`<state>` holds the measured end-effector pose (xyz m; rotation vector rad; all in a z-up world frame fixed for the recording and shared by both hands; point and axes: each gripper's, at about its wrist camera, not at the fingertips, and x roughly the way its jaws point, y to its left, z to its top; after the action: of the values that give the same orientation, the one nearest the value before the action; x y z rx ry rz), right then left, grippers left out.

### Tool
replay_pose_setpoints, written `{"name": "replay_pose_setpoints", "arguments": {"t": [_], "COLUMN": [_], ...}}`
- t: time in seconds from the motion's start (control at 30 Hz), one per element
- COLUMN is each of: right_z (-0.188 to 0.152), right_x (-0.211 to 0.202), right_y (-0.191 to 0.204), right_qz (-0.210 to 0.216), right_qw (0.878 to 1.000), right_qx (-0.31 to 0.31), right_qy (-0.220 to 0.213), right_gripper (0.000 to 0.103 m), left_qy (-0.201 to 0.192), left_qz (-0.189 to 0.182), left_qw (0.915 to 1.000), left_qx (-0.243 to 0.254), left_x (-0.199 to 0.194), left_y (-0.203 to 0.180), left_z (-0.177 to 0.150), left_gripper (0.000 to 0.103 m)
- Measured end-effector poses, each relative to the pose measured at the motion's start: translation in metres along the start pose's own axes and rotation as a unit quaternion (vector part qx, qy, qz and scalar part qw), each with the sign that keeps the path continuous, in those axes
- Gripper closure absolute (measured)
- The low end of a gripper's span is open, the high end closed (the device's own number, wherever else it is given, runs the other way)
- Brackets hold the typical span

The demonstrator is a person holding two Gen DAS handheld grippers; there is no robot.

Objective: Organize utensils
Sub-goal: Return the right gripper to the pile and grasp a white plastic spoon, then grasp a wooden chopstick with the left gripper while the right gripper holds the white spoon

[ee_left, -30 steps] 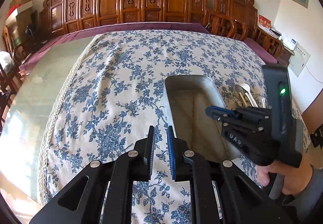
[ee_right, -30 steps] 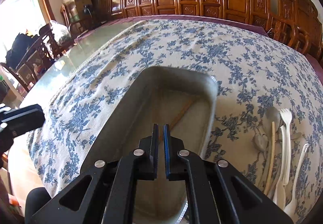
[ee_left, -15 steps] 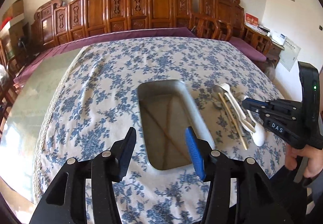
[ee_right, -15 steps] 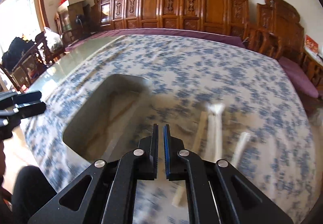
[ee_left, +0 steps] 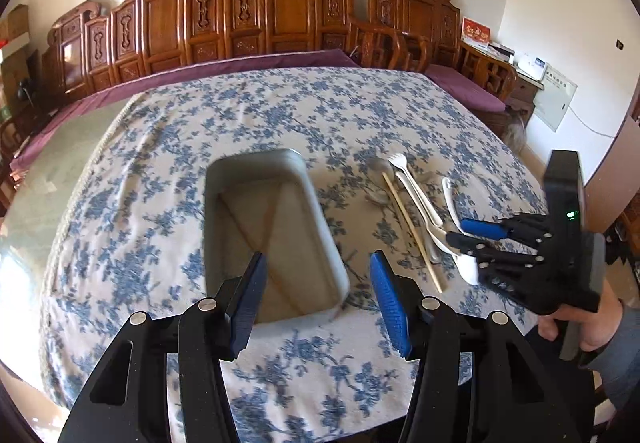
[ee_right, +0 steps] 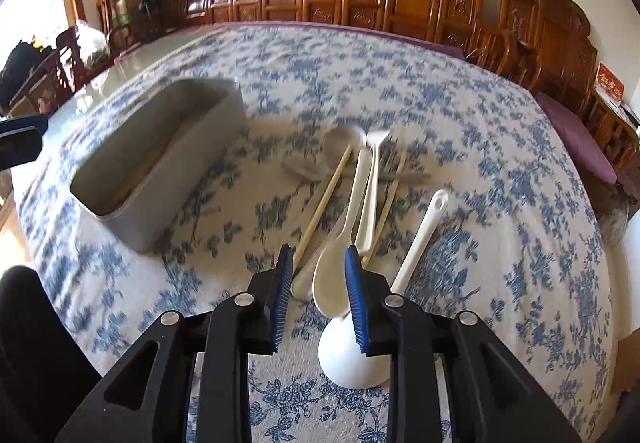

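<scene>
A grey rectangular bin (ee_left: 320,219) sits on the blue-flowered tablecloth, with a wooden chopstick (ee_left: 267,222) lying inside; it also shows in the right wrist view (ee_right: 192,155). To its right lies a pile of utensils: white plastic spoons (ee_right: 340,259), a white fork (ee_left: 400,162), metal spoons (ee_right: 340,143) and a chopstick (ee_right: 324,199). My left gripper (ee_left: 316,291) is open and empty above the bin's near end. My right gripper (ee_right: 318,291) is open and empty, its fingers either side of a white spoon's bowl; it also shows in the left wrist view (ee_left: 466,233).
The tablecloth (ee_left: 280,115) covers a round table with a bare glass margin (ee_left: 40,195) at left. Carved wooden chairs (ee_left: 288,11) line the far wall. A side cabinet (ee_left: 520,83) stands at right. A second white ladle-like spoon (ee_right: 420,239) lies right of my fingers.
Both grippers went from shut to open. The right gripper swung from over the bin to the utensil pile. The left gripper pulled back, so the whole bin shows.
</scene>
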<state>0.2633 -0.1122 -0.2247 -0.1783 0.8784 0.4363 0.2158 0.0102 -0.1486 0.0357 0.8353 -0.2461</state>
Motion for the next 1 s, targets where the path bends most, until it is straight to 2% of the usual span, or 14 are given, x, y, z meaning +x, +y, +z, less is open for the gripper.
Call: {"name": "replay_pose_setpoints", "arguments": {"t": [0.3,0.37,0.43,0.53,1.0], "right_z": [-0.01,-0.012,-0.013,-0.012,-0.021], "right_x": [0.023,0.026,0.026,0.021,-0.045], "right_y": [0.003,0.005,0.003,-0.005,-0.04], "right_qz": [-0.012,-0.018,-0.018,-0.009,0.034], "right_qw": [0.999,0.998,0.998,0.999,0.999], "right_qx": [-0.03,-0.042,-0.043,-0.029,-0.002], "right_qy": [0.038,0.043,0.044,0.039,-0.018], "right_gripper": [0.074,0.081,0.094,0.099,0.099], "left_qy": [0.017,0.019,0.021,0.023,0.055], "left_qz": [-0.012,-0.014,-0.014,-0.015,-0.013], "left_qw": [0.9997,0.9996,0.9996,0.9994,0.9979], "left_qx": [0.011,0.013,0.015,0.018,0.033], "left_x": [0.012,0.014,0.016,0.02,0.062], "left_y": [-0.026,-0.031,-0.034,-0.039,-0.076], "left_z": [-0.012,-0.012,-0.013,-0.014,-0.015], "left_gripper": [0.052,0.052,0.052,0.052,0.052]}}
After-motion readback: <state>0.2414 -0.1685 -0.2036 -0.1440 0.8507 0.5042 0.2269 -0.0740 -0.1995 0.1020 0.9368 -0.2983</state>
